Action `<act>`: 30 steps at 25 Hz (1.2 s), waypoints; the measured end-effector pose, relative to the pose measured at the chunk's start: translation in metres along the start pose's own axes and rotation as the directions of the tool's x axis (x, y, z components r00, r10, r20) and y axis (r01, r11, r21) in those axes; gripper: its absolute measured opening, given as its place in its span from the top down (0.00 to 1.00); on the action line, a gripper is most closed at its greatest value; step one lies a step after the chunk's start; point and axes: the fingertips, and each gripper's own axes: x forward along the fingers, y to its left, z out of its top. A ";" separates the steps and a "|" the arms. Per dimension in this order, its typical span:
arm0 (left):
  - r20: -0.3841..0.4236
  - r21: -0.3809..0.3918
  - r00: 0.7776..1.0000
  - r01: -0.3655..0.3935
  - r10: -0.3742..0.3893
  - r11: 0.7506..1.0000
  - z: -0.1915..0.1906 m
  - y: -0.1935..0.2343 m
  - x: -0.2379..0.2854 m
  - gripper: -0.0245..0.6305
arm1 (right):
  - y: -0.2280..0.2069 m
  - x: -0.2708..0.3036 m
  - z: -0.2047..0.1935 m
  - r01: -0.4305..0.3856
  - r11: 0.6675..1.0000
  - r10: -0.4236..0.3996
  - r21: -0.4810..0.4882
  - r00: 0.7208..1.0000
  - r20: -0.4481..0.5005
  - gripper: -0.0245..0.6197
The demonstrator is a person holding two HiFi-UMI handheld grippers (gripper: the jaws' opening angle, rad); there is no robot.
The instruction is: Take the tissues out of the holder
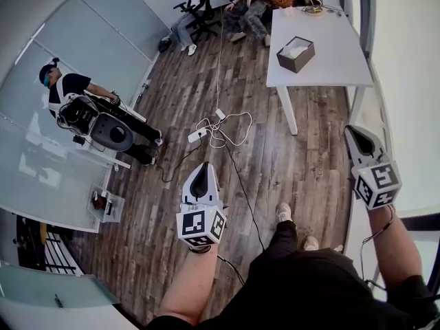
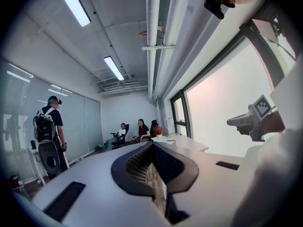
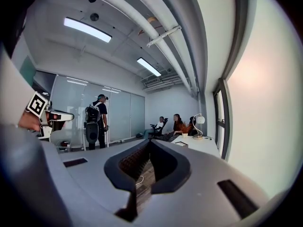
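The dark tissue holder [image 1: 295, 53], with white tissue showing in its top, stands on a white table [image 1: 323, 67] at the far right of the room. Both grippers are held up over the wooden floor, well short of the table. My left gripper [image 1: 203, 165] is shut with nothing between its jaws, and its tips meet in the left gripper view [image 2: 152, 144]. My right gripper [image 1: 353, 129] is also shut and empty [image 3: 150, 141]. Each gripper shows in the other's view: the right gripper [image 2: 251, 119] and the left gripper [image 3: 49, 118].
A standing person with backpack gear [image 1: 79, 105] is at the left by the glass wall. Seated people [image 1: 196, 9] are at the far end. A power strip and white cables [image 1: 216, 126] lie on the floor between me and the table. A lamp [image 3: 198, 122] stands on the table.
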 end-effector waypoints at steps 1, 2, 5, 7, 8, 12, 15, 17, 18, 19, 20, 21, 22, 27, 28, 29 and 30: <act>0.005 -0.003 1.000 0.005 -0.005 1.000 -0.001 0.003 0.009 0.96 | -0.003 0.006 0.000 0.009 1.000 -0.009 -0.006 1.000 0.001 0.95; 0.010 -0.010 1.000 0.008 -0.008 1.000 -0.002 0.007 0.018 0.96 | -0.005 0.013 0.001 0.019 1.000 -0.019 -0.011 1.000 -0.001 0.95; 0.016 -0.042 1.000 0.020 -0.019 0.999 -0.006 0.021 0.049 0.96 | -0.013 0.037 0.002 0.049 0.999 -0.049 -0.012 0.999 -0.014 0.95; 0.017 -0.054 0.999 0.031 -0.031 0.998 -0.009 0.028 0.073 0.96 | -0.017 0.054 0.002 0.058 0.998 -0.059 -0.020 0.998 -0.028 0.95; 0.017 -0.059 0.999 0.037 -0.036 0.998 -0.010 0.031 0.087 0.96 | -0.020 0.064 0.002 0.062 0.998 -0.063 -0.027 0.997 -0.035 0.95; 0.028 -0.062 0.998 0.064 -0.062 0.996 -0.006 0.045 0.143 0.96 | -0.031 0.111 0.005 0.079 0.996 -0.081 -0.030 0.995 -0.053 0.95; 0.048 -0.052 0.996 0.083 -0.081 0.995 0.003 0.061 0.180 0.96 | -0.031 0.147 0.014 0.084 0.996 -0.085 -0.036 0.995 -0.049 0.95; 0.057 -0.051 0.994 0.093 -0.090 0.994 0.008 0.073 0.203 0.96 | -0.031 0.169 0.020 0.087 0.995 -0.089 -0.042 0.995 -0.046 0.95; 0.061 -0.047 0.994 0.099 -0.096 0.994 0.010 0.079 0.213 0.96 | -0.031 0.180 0.022 0.087 0.995 -0.089 -0.044 0.995 -0.048 0.95; 0.066 -0.042 0.993 0.104 -0.101 0.994 0.012 0.084 0.223 0.96 | -0.031 0.191 0.023 0.088 0.995 -0.090 -0.046 0.995 -0.050 0.95; 0.071 -0.037 0.992 0.108 -0.105 0.994 0.013 0.091 0.233 0.96 | -0.031 0.202 0.024 0.088 0.995 -0.091 -0.047 0.995 -0.052 0.95; 0.075 -0.034 0.991 0.111 -0.108 0.993 0.014 0.098 0.243 0.96 | -0.031 0.214 0.024 0.090 0.995 -0.093 -0.047 0.994 -0.054 0.95; 0.078 -0.034 0.991 0.114 -0.111 0.993 0.014 0.105 0.253 0.96 | -0.031 0.227 0.025 0.093 0.994 -0.096 -0.048 0.994 -0.056 0.95; 0.067 -0.035 0.988 0.138 -0.136 0.990 0.002 0.131 0.301 0.96 | -0.033 0.277 0.029 0.115 0.992 -0.117 -0.055 0.992 -0.051 0.95; 0.066 -0.037 0.988 0.140 -0.137 0.989 -0.001 0.136 0.309 0.96 | -0.033 0.284 0.031 0.114 0.991 -0.117 -0.065 0.992 -0.047 0.95; 0.066 -0.040 0.988 0.141 -0.138 0.989 -0.003 0.140 0.316 0.96 | -0.034 0.289 0.032 0.112 0.991 -0.116 -0.076 0.992 -0.046 0.95; 0.066 -0.044 0.988 0.141 -0.138 0.989 -0.005 0.143 0.322 0.96 | -0.034 0.294 0.032 0.111 0.990 -0.115 -0.083 0.992 -0.050 0.95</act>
